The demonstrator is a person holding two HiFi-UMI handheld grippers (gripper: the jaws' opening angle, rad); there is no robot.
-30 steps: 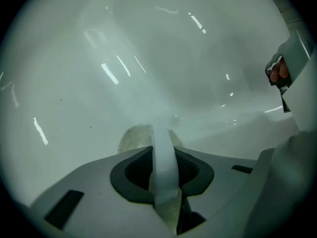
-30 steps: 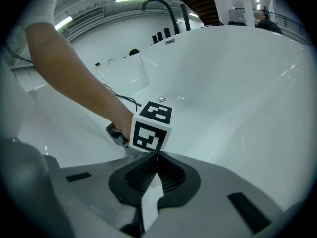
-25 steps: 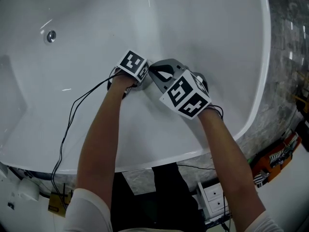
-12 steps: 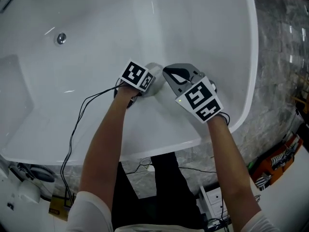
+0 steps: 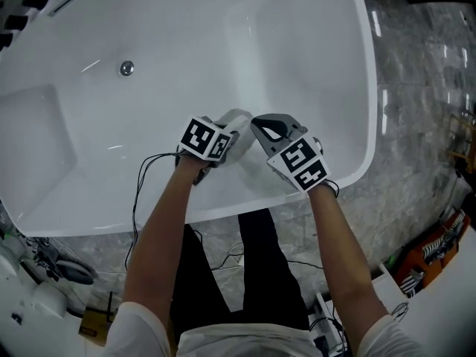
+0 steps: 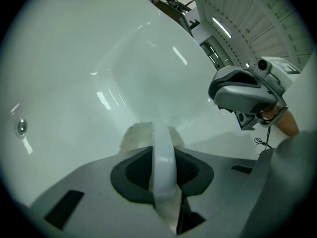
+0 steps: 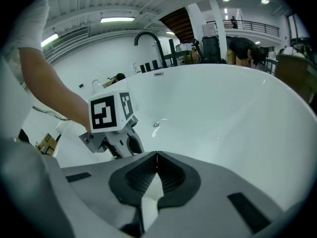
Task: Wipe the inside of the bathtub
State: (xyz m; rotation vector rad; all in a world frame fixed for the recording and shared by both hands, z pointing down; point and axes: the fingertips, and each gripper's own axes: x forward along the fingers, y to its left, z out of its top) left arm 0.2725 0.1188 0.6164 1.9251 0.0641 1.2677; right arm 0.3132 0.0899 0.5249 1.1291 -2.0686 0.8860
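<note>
the bathtub [image 5: 297, 50] is white and glossy and fills the upper part of the head view, with its round metal drain [image 5: 127, 68] on the tub floor toward the left. a white cloth [image 5: 236, 123] lies against the inner wall on the near side of the tub, well apart from the drain. the left gripper [image 5: 225, 134] has its jaws closed on that white cloth; in the left gripper view a smooth white band of it runs between the dark pads and a fluffy edge [image 6: 141, 133] bulges out past the tips, pressed to the tub wall [image 6: 99, 58]. the drain [image 6: 21, 127] shows small at the far left of that view.

the right gripper [image 5: 266, 127] sits just beside the left one, tips also down inside the tub near the wall. its jaws [image 7: 156, 155] are pressed together at the tips with nothing seen between them. ahead of it, the left gripper's marker cube [image 7: 110, 111] is close by, and the drain [image 7: 155, 124] lies beyond on the tub floor [image 7: 237, 113].

a thin black cable [image 5: 141, 177] trails from the left gripper over the tub's near rim. a grey stone floor [image 5: 416, 125] surrounds the tub on the right. a black faucet [image 7: 148, 38] rises behind the tub's far rim in the right gripper view.
</note>
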